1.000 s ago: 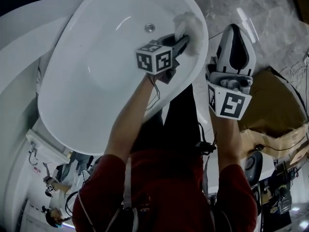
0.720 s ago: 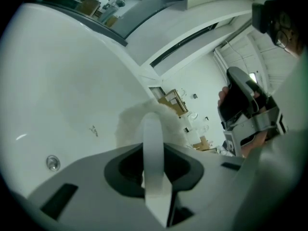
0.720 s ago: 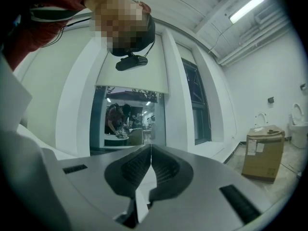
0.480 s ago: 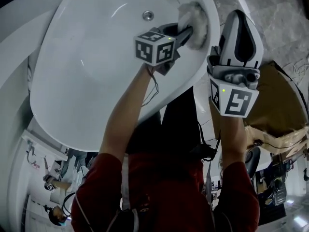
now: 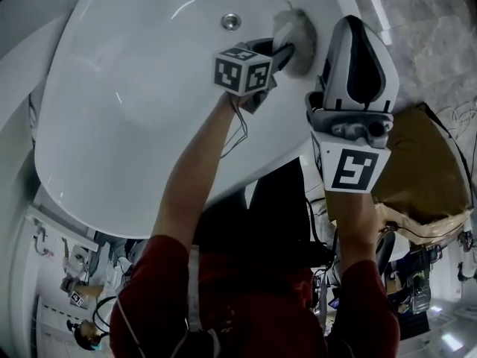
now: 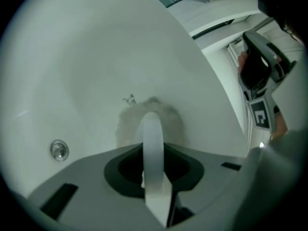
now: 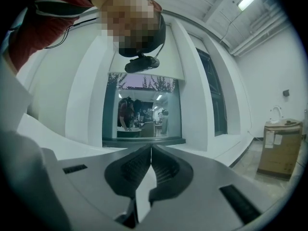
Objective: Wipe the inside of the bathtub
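Observation:
The white bathtub [image 5: 134, 118] fills the left of the head view, its round metal drain [image 5: 231, 22] near the far end. My left gripper [image 5: 287, 48] reaches inside the tub and is shut on a fluffy white cloth [image 5: 298, 36], which presses against the inner wall just below the right rim. In the left gripper view the cloth [image 6: 166, 121] sits flat on the tub wall beyond the closed jaws, with the drain [image 6: 58, 150] at lower left. My right gripper [image 5: 358, 51] hangs outside the tub by its right rim, pointing up, shut on nothing [image 7: 151, 150].
A brown cardboard box [image 5: 428, 162] lies on the grey marble floor [image 5: 425, 21] right of the tub, with cables near it. The right gripper view looks up at a person's head camera, a window [image 7: 144, 112] and another cardboard box [image 7: 281, 148].
The left gripper has slid the cloth a short way along the tub's right inner wall, nearer me relative to the drain. The right gripper has drifted left, closer to the rim.

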`<control>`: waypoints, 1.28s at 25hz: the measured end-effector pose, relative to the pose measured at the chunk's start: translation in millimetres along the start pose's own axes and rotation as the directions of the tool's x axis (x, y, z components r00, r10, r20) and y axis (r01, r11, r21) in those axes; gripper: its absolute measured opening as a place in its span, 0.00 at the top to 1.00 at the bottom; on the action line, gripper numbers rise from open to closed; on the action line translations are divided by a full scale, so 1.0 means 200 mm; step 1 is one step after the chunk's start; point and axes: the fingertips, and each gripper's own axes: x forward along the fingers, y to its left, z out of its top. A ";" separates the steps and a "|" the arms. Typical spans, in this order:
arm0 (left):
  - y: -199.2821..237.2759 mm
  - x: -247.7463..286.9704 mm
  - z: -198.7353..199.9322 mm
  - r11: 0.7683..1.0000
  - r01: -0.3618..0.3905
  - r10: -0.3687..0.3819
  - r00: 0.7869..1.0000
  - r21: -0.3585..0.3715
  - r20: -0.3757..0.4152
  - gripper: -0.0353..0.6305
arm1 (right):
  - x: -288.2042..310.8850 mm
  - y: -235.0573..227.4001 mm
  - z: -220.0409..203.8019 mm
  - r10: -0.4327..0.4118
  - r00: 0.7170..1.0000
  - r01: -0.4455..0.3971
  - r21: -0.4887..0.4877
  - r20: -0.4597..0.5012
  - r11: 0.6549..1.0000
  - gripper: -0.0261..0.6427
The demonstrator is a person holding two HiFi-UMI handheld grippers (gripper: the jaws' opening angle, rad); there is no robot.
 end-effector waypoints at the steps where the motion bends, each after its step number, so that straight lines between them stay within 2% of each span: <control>1: 0.05 0.02 -0.02 1.000 -0.005 0.005 1.000 -0.004 -0.007 0.81 | 0.02 0.02 -0.03 0.008 1.000 -0.008 0.007 -0.001 1.000 0.94; 4: 0.18 0.08 -0.08 1.000 -0.021 0.021 1.000 -0.003 -0.015 0.81 | 0.06 0.09 -0.15 0.035 0.999 -0.034 0.036 -0.024 0.999 0.94; 9: 0.40 0.17 -0.17 0.996 -0.067 0.070 0.996 0.056 -0.052 0.81 | 0.09 0.16 -0.34 0.057 0.995 -0.053 0.049 -0.078 0.997 0.94; 15: 0.68 0.26 -0.27 0.990 -0.140 0.141 0.988 0.018 -0.057 0.81 | 0.15 0.23 -0.53 0.056 0.993 -0.049 0.065 -0.108 0.997 0.94; 21: 0.88 0.32 -0.34 0.977 -0.210 0.213 0.970 0.041 -0.115 0.81 | 0.17 0.25 -0.69 0.051 0.983 -0.044 0.044 -0.174 0.998 0.94; 32: 0.95 0.31 -0.36 0.975 -0.218 0.220 0.969 0.029 -0.116 0.81 | 0.17 0.24 -0.71 0.025 0.985 -0.013 0.068 -0.174 0.998 0.94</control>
